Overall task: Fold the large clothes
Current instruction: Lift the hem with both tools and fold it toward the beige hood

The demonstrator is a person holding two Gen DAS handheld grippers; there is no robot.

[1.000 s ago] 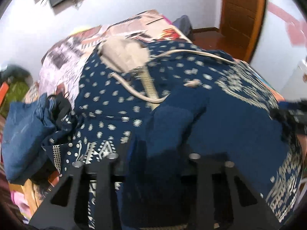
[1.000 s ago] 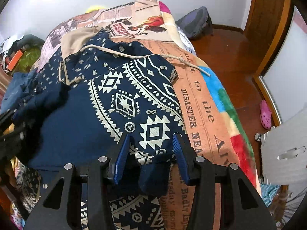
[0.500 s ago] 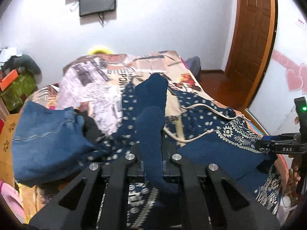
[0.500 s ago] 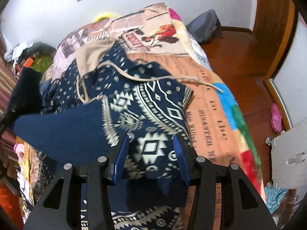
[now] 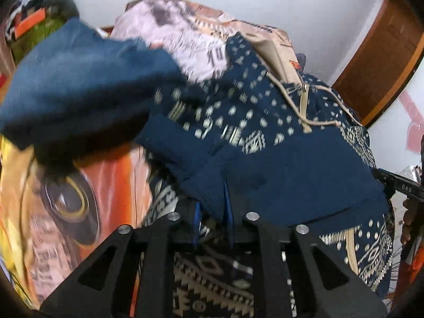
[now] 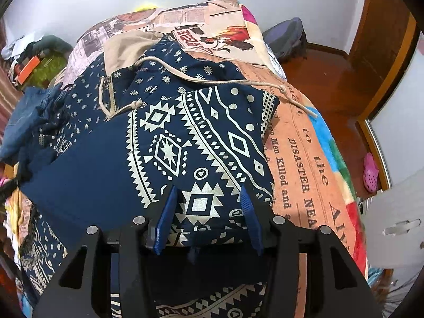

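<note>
A large navy hoodie [image 6: 169,137] with cream geometric print, beige hood lining and a cream drawstring [image 6: 238,82] lies on the bed. It also fills the left wrist view [image 5: 278,143]. My left gripper [image 5: 212,206] is nearly shut, pinching a plain navy fold of the hoodie between its blue pads. My right gripper [image 6: 206,212] stands wide open; the hoodie's printed hem lies between its blue fingers [image 6: 167,212], not pinched. The right gripper's black body shows at the right edge of the left wrist view [image 5: 400,185].
A printed bedspread [image 6: 299,164] covers the bed. A blue denim garment [image 5: 79,87] lies at the bed's left side. Clutter with green and orange items [image 6: 39,66] sits at far left. A wooden door [image 6: 381,26], red-brown floor and a pink shoe [image 6: 371,172] are to the right.
My left gripper swung from a raised view of the room down toward the bed, still gripping navy fabric. The hoodie's lower part now lies folded up over its chest. The right gripper stayed open.
</note>
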